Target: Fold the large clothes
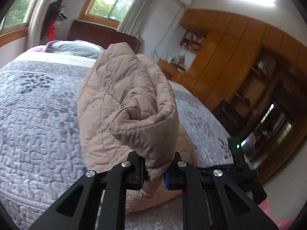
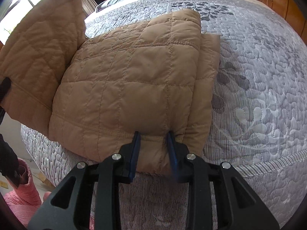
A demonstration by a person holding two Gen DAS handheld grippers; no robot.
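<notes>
Showing the left wrist view first: the left gripper (image 1: 153, 169) has its black fingers (image 1: 136, 174) closed on a bunched fold of the tan quilted jacket (image 1: 122, 99). The pinched part stands up in front of the camera as a thick, rounded roll, raised off the bed (image 1: 38, 115), whose grey quilted cover carries a leaf pattern. More of the jacket lies on the cover below and behind the fingers. Beyond the bed are a pillow (image 1: 76, 48), a window (image 1: 115, 2) with a pale curtain (image 1: 137, 13), and a wall of wooden cabinets (image 1: 239, 57). The background is blurred.

Right wrist view: the right gripper (image 2: 153, 143) points steeply down at the near edge of the jacket (image 2: 134, 80), which lies folded into a thick rectangular stack on the bed (image 2: 259, 76), close to its near edge. The blue-padded fingers (image 2: 135, 153) stand a little apart and pinch a hump of the jacket's hem between them. At upper left a flap of the same jacket is lifted clear of the stack and hangs in the air. A pink garment (image 2: 23, 191) shows at lower left, beside the bed.
</notes>
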